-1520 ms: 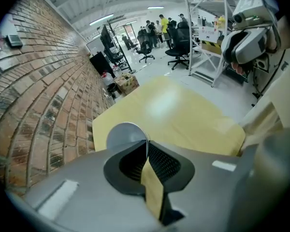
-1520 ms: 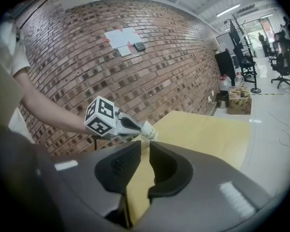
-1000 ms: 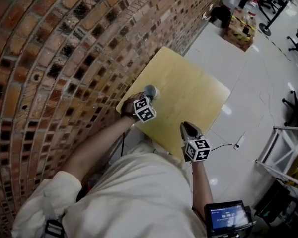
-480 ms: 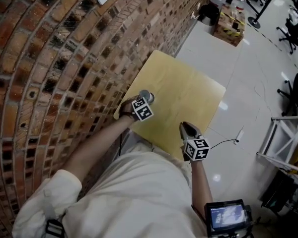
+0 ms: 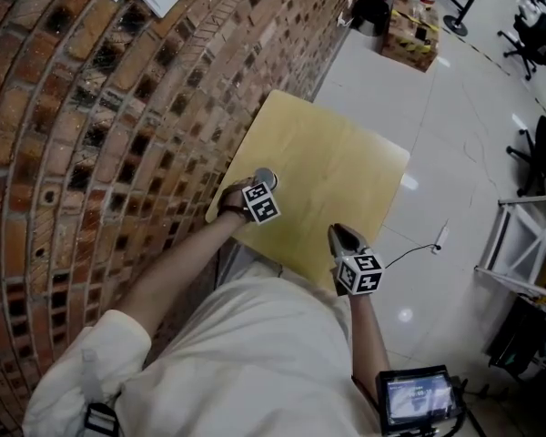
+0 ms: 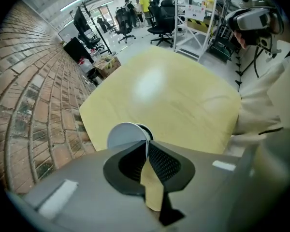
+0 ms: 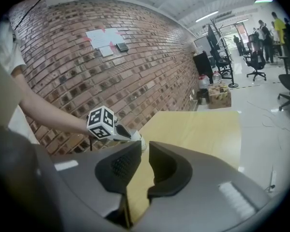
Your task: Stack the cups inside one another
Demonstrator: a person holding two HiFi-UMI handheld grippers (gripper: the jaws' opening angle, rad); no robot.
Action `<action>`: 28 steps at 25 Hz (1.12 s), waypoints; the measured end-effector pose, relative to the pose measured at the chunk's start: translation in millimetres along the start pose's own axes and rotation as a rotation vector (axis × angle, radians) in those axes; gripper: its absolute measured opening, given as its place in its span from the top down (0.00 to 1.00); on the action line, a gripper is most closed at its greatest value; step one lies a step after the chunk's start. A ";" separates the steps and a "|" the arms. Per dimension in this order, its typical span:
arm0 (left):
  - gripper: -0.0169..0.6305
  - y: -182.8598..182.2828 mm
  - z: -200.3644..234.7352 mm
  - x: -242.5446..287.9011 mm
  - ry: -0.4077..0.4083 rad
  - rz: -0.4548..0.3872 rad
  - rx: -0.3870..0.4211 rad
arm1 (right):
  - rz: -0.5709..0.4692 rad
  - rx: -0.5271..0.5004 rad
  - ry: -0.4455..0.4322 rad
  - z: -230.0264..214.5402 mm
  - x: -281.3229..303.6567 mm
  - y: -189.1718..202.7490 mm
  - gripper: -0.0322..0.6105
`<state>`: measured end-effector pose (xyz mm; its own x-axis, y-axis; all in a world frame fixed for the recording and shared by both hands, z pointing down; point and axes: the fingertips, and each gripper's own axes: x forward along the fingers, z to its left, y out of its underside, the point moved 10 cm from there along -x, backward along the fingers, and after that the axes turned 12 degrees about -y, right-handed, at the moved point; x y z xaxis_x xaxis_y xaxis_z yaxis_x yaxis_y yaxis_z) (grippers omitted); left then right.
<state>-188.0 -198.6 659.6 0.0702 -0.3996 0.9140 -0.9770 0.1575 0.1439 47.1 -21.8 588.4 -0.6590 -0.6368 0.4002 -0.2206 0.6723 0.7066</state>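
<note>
A grey cup (image 5: 265, 177) hangs at the left edge of the yellow table (image 5: 341, 162), close to the brick wall. My left gripper (image 5: 259, 186) points steeply down and is shut on it. In the left gripper view the two pads pinch the rim wall of the cup (image 6: 125, 134) between them, and a dark edge behind the rim is too small to read. My right gripper (image 5: 339, 236) stays over the table's near edge, apart from the cup. Its jaws stand almost together with only a slim gap, nothing between them. From the right gripper view I see the left gripper (image 7: 134, 138) with the pale cup (image 7: 140, 143) under it.
A brick wall (image 5: 118, 107) runs along the table's left side. Beyond the table there is white floor (image 5: 455, 107), with boxes (image 5: 405, 35) at the far end and a metal rack (image 5: 528, 244) to the right. A cable (image 5: 419, 260) lies on the floor near the table's right corner.
My left gripper has sunk towards the table with the cup still in its jaws. The right gripper has kept its place. The head view has tilted a little.
</note>
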 end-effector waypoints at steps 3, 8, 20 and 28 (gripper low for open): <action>0.91 -2.9 -0.8 6.7 0.002 0.007 0.012 | -0.001 0.006 0.009 -3.1 -1.0 -0.9 0.88; 0.91 -4.9 -0.8 15.6 0.006 0.011 0.015 | -0.004 0.014 0.017 -7.9 1.3 -3.4 0.88; 0.64 -9.9 -9.8 29.1 0.137 -0.034 -0.023 | 0.015 0.027 0.026 -10.8 3.9 -1.2 0.88; 0.59 -9.2 -16.7 17.8 0.129 -0.068 -0.048 | 0.017 0.023 0.035 -7.9 -1.5 -3.1 0.88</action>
<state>-174.5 -192.1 680.9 0.1646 -0.2916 0.9422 -0.9585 0.1782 0.2226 54.4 -25.8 590.3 -0.6374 -0.6377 0.4325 -0.2262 0.6914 0.6862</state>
